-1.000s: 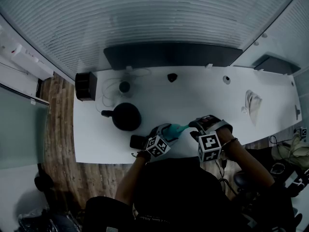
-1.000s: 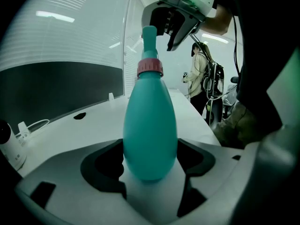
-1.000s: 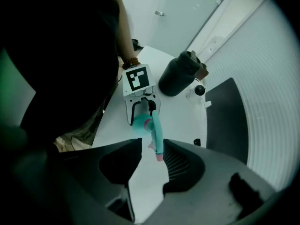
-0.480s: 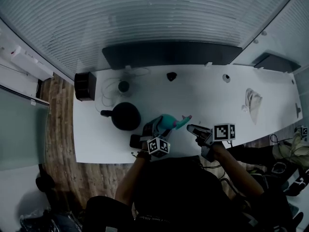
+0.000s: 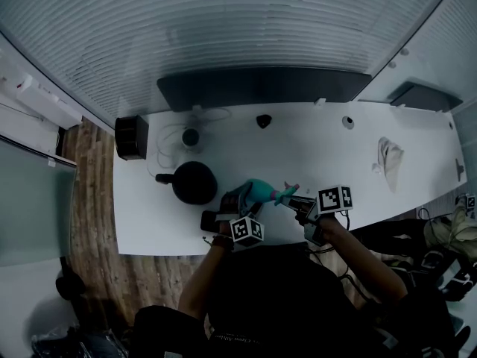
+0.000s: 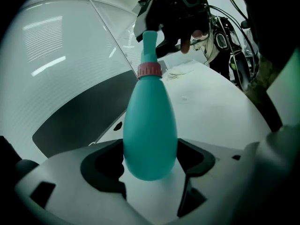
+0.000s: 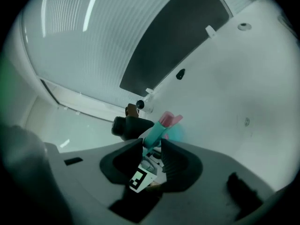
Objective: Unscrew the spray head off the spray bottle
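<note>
- Head view, middle band: white table (image 5: 335, 162), black round vessel (image 5: 194, 181) left of centre.
- Just right of that vessel: teal spray bottle (image 5: 259, 192), tilted, head toward frame right.
- Left gripper view, lower centre: left gripper (image 6: 150, 165) pinching the bottle's fat belly.
- Right gripper view, centre: right gripper (image 7: 152, 151) seemingly clasping the spray head (image 7: 157, 131).
- Pink collar (image 6: 149, 71) on the bottle's neck, upper centre of left gripper view.

Near the front edge of the table (image 5: 328, 151): spray bottle (image 5: 257, 192), bottom in the left gripper (image 5: 233, 199), spray head (image 5: 285, 192) in the right gripper (image 5: 294, 198). Just left: round pot (image 5: 194, 181). Far left: box (image 5: 132, 135). Far right: cloth (image 5: 389, 159). Behind all: long panel (image 5: 261, 86).
</note>
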Tool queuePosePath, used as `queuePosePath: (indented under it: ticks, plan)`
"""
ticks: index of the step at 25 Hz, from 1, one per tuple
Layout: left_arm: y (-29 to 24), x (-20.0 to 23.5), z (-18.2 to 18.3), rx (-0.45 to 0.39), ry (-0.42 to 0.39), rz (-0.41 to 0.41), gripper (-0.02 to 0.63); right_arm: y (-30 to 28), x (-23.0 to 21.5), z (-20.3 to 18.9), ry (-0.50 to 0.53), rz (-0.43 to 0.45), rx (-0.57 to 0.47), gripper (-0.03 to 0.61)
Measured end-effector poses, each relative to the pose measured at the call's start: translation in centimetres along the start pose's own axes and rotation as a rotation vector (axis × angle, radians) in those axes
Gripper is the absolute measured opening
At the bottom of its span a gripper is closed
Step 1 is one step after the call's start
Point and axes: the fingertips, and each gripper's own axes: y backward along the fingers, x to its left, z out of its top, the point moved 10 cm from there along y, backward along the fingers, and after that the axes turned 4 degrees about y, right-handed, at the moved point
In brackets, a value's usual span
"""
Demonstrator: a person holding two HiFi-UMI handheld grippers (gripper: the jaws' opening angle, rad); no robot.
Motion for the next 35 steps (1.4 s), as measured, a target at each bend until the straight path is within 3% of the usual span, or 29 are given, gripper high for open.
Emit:
queuePosePath:
  ticks: [2,6,11,18,23,28,31,35]
  plan:
    - [0.0,-0.1,0.0,-0.001,-0.005,0.004,0.359,0.1,0.2,0.3,0.032,0.003,0.022,0.121]
    - [0.1,-0.2,-0.1,0.002,-0.033,0.021,0.359,0.5,-0.3,0.4,-0.132,0.098,-0.013,0.123]
    - [0.0,-0.3,-0.3,0.016,-0.068,0.046,0.359,0.3,-1.1,0.1,-0.153,0.068,0.006,0.121]
    - [0.1,0.1,-0.5,0.016,-0.051,0.071,0.359,0.6,-1.2,-0.1,-0.245,0.13,-0.016,0.121]
    - [0.6,0.0,-0.7,0.009,-0.133,0.139,0.359,1.3,-2.5,-0.5,-0.437,0.209,-0.049,0.123]
    - [0.7,-0.3,-0.2,-0.022,-0.204,0.182,0.359,0.7,-3.4,-1.4,-0.519,0.229,-0.032,0.123]
    - [0.9,-0.3,0.2,-0.026,-0.227,0.193,0.359,0.3,-3.5,-1.5,-0.489,0.204,-0.025,0.123]
    - [0.8,-0.4,0.2,-0.016,-0.183,0.145,0.359,0.4,-2.2,-0.3,-0.209,0.121,0.02,0.112]
